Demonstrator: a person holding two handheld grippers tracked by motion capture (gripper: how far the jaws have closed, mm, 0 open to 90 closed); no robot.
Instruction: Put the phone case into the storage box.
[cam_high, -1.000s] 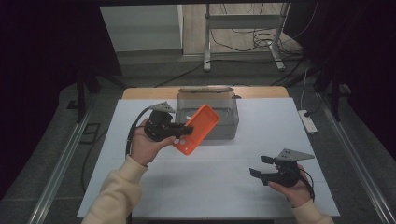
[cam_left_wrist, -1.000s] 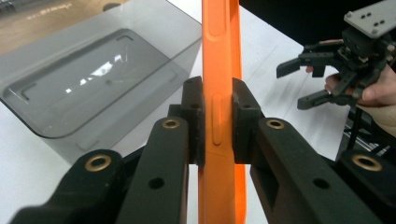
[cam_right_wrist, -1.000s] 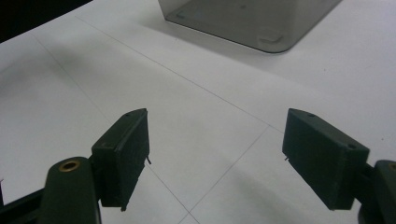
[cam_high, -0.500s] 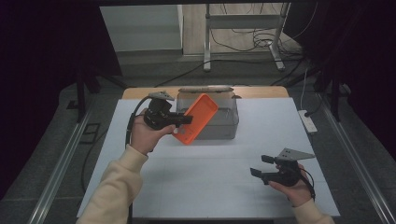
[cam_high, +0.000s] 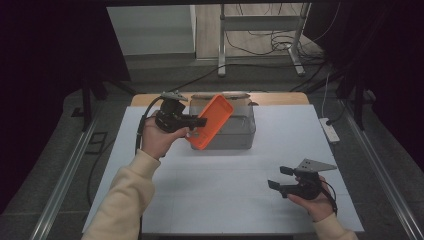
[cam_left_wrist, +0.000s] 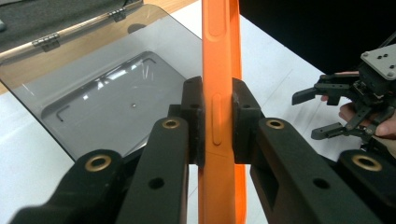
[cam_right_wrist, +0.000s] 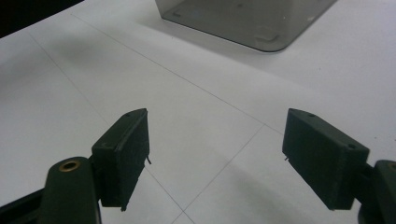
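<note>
Right, I have the orange case (cam_high: 210, 121) clamped edge-on in my left gripper (cam_high: 197, 121), the pads pinching its thin side rail where the button cut-outs sit. It hangs tilted over the box (cam_high: 227, 132), which stands at twelve o'clock on the table (cam_high: 225, 190); the case's lower corner overlaps the box's near left wall in the high view, and I cannot tell if they touch.

I judge this as the carry step: case lifted, not yet placed. Next I need to level or tip it so it clears the rim, lower it into the open box, then ease the jaws apart.

My right gripper (cam_high: 285, 180) rests low at five o'clock, jaws spread wide with nothing between them.

The case looks like soft, matte rubbery plastic with rounded corners and a raised lip. The box is smoky translucent plastic, glossy, with rounded corners, a moulded floor and a hinged lid (cam_left_wrist: 70, 30) standing open behind. The table top is plain white with faint seams.
</note>
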